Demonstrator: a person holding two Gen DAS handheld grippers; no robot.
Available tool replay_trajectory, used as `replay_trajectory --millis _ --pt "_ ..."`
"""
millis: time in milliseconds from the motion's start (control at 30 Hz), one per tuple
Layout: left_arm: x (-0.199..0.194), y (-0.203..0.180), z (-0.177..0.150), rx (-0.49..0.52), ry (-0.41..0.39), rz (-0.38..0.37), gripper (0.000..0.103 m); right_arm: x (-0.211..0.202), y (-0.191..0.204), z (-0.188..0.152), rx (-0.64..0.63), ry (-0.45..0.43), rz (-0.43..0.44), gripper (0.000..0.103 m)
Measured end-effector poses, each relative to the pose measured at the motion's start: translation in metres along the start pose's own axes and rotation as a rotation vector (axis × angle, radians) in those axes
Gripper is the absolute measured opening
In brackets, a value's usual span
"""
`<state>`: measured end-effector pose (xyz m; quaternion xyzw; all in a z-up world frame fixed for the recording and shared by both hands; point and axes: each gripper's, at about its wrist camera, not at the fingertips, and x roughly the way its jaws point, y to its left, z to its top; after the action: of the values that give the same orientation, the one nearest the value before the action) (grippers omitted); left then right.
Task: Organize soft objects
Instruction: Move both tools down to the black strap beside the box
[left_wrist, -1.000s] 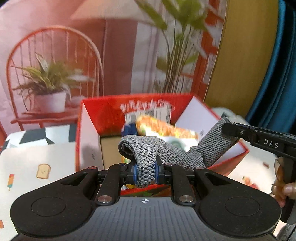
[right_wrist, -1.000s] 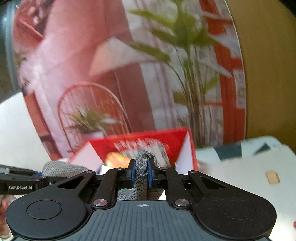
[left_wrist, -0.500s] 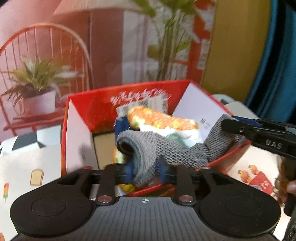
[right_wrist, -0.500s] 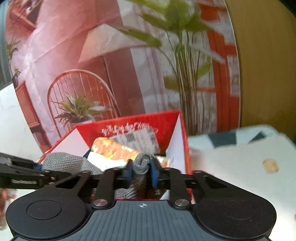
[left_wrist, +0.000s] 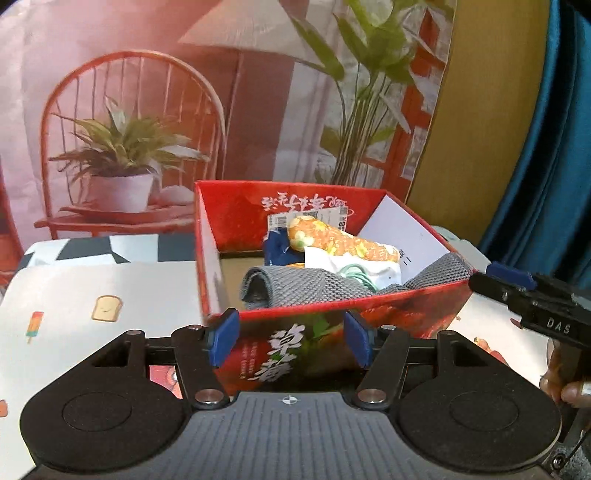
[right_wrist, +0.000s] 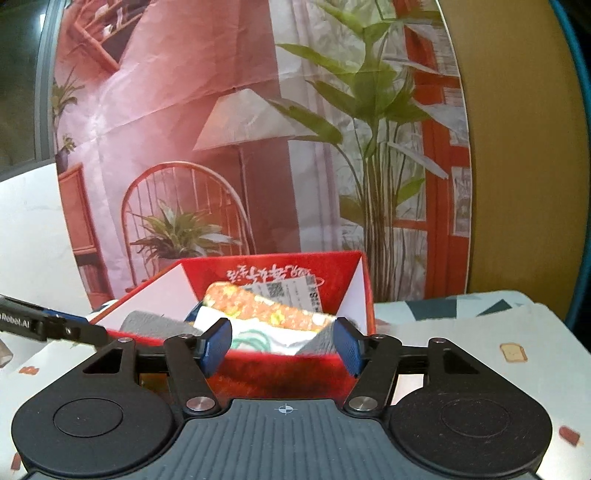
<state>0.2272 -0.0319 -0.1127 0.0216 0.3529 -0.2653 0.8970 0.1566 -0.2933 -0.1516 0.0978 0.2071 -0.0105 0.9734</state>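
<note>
Behind the table a printed backdrop (left_wrist: 155, 92) of a red chair, a potted plant and a floor lamp is hung, and the table itself is covered by a pale cloth (left_wrist: 85, 295) printed with toast and ice lollies. On this cloth a red cardboard box (left_wrist: 236, 221) is set, its open top turned up. Inside it a grey knitted cloth (left_wrist: 306, 286) is laid across the near part, one end rolled at the left and the other draped against the right wall up to its rim. Farther in, an orange flowered soft item (left_wrist: 340, 242), a white piece with green marks (left_wrist: 354, 267) and something dark blue (left_wrist: 275, 247) are piled.

The left gripper (left_wrist: 290, 341) is held just before the near wall of the box, its jaws having just been opening and now spread with nothing between them. The right gripper (right_wrist: 282, 347) is likewise seen with jaws freshly parted and empty, close to the box's near rim; in the left view its fingers (left_wrist: 509, 286) are seen at the right, just beside the cloth's draped end without gripping it.
</note>
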Motion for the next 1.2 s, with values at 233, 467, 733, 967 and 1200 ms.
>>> replay_trajectory --millis 233,467,733,967,1200 --pt "-0.006 0.002 -0.021 -0.07 0.019 -0.007 0.063 -0.005 0.007 -0.029 0.021 0.07 0.008 0.057" --pt "0.006 0.002 -0.046 -0.124 0.08 0.003 0.063 0.02 0.016 -0.062 0.032 0.19 -0.013 0.057" --pt "0.029 0.021 -0.06 -0.244 0.152 0.011 0.063 0.035 0.031 -0.097 -0.013 0.292 -0.021 0.056" --pt "0.05 0.029 -0.073 -0.366 0.189 -0.028 0.063 0.03 0.029 -0.105 -0.027 0.281 -0.005 0.056" --pt "0.054 0.021 -0.076 -0.332 0.149 -0.019 0.015 0.028 0.028 -0.107 -0.026 0.273 0.001 0.056"
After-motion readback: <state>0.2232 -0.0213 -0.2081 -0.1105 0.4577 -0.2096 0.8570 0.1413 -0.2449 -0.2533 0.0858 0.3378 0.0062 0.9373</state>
